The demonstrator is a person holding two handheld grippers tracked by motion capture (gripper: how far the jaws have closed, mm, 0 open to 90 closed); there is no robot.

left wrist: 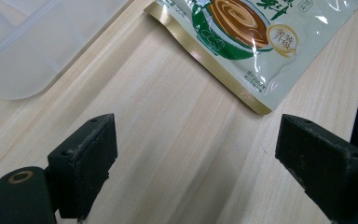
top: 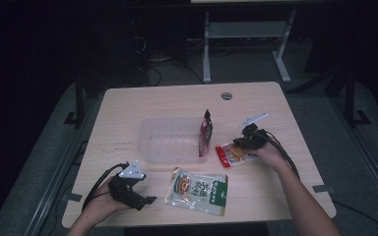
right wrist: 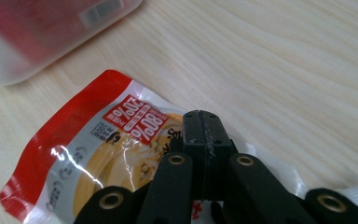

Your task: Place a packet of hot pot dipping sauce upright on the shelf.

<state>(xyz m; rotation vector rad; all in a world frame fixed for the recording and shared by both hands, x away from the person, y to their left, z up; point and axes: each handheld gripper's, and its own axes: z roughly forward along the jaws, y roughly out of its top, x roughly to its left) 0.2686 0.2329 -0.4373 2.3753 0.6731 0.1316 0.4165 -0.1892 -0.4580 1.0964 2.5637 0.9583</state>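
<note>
Right gripper [right wrist: 204, 122] pressing down on the red-and-white pouch [right wrist: 98, 154], jaws fully together; whether pinching the film or merely lying on top, impossible to tell. Pouch lying flat on the surface [top: 177, 101], just right of the clear plastic bin [top: 170, 140], nearly touching its right wall. Standing inside that bin, against the right wall, a dark red packet [top: 205, 133]. Left gripper [left wrist: 196, 154] hovering low over bare wood, jaws spread wide, holding nothing, sitting in front of the bin's left corner, near the table's front edge. Lying in front of the bin, slightly right of its middle, a green-and-white pouch [top: 197, 191], its gold-edged corner reaching between the left jaws' far ends.
</note>
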